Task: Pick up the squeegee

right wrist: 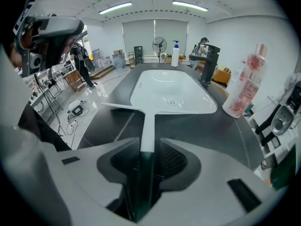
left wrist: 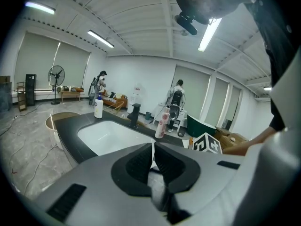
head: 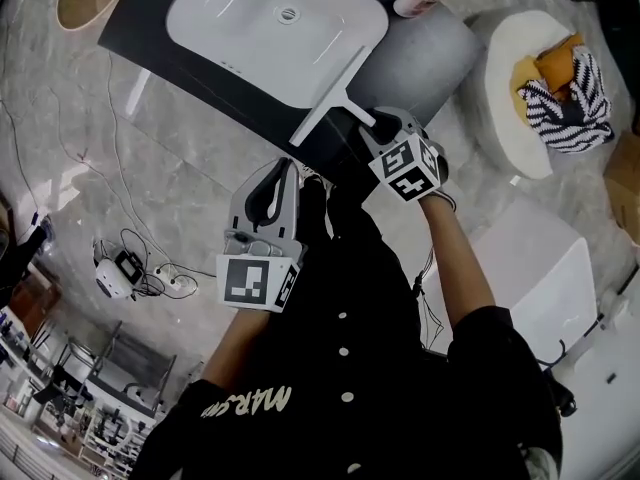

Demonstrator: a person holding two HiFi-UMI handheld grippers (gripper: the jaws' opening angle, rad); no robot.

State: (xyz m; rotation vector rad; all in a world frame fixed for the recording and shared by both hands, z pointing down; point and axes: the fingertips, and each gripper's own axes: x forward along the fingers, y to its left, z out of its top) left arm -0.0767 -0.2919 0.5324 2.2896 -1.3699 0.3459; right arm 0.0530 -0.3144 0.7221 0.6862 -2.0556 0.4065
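**Right claw [right wrist: 149, 149] astride the squeegee [right wrist: 148, 121] handle, not yet clamped**
The squeegee lies on the dark counter [right wrist: 225, 135] with its blade at the near rim of the sink [right wrist: 169, 91]. The jaws stand partly apart, with a slim gap on either side of the handle. Closing off-centre could nudge or skid it (smooth handle, slick counter). The left claw [left wrist: 154, 150] is clenched and empty.

The person wears a black short-sleeved button-up shirt [head: 350, 398] with small white buttons [head: 343, 351] down the front and pale lettering [head: 245, 404] by the left shoulder. The grey plastic left gripper [head: 287, 166] and right gripper [head: 371, 120] each have black ribbed fingers [right wrist: 174, 159] and a cube of black-and-white square markers [head: 258, 280].
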